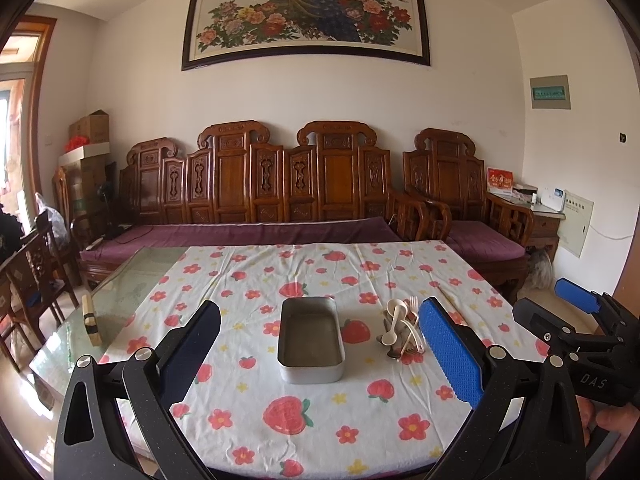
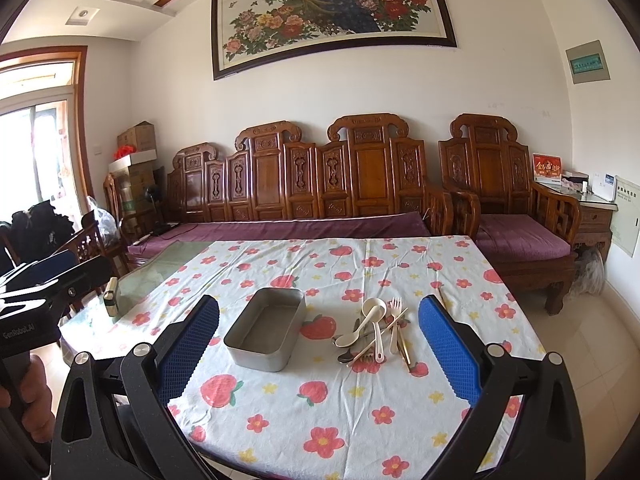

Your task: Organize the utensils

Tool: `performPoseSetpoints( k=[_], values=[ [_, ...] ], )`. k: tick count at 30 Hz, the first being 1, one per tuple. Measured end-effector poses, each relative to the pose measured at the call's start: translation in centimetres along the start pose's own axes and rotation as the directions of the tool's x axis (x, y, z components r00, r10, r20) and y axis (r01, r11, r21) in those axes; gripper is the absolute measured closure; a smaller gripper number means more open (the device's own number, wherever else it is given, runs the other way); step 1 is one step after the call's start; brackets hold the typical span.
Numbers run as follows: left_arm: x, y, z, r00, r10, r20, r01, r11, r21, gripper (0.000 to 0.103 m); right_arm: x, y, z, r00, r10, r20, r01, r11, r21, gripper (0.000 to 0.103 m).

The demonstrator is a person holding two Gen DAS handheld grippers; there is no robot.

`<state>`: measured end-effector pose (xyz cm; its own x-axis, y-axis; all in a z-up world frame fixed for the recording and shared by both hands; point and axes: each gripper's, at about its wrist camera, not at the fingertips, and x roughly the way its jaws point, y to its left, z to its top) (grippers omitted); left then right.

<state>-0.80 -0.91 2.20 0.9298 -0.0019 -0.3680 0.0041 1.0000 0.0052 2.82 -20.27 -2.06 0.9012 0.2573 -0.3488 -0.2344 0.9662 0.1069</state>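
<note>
White tablecloth (red strawberries, flowers), grey tin, blue fingers

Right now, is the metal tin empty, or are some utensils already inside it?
Empty. The metal tin shows only its bare bottom in both views, and the utensils lie piled on the tablecloth beside it.
</note>
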Motion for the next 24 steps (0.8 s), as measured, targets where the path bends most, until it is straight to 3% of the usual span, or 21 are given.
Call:
performPoseSetpoints(
  k=[11,24],
  values=[
    [0.5,-0.5,-0.9,1.000,-0.004,-0.018,0.004,1.000,0.008,0.006,0.4,-0.5,-0.6,1.000,0.001,-0.009,0.000,1.000,0.006,0.003],
    [5.2,0.1,-2.8,0.991,-0.025,-0.134,0.028,0.999,0.024,0.006,4.1,-2.5,-2.0,0.998,-0.003,-0.065,0.004,1.000,0.008,0.003]
  ],
)
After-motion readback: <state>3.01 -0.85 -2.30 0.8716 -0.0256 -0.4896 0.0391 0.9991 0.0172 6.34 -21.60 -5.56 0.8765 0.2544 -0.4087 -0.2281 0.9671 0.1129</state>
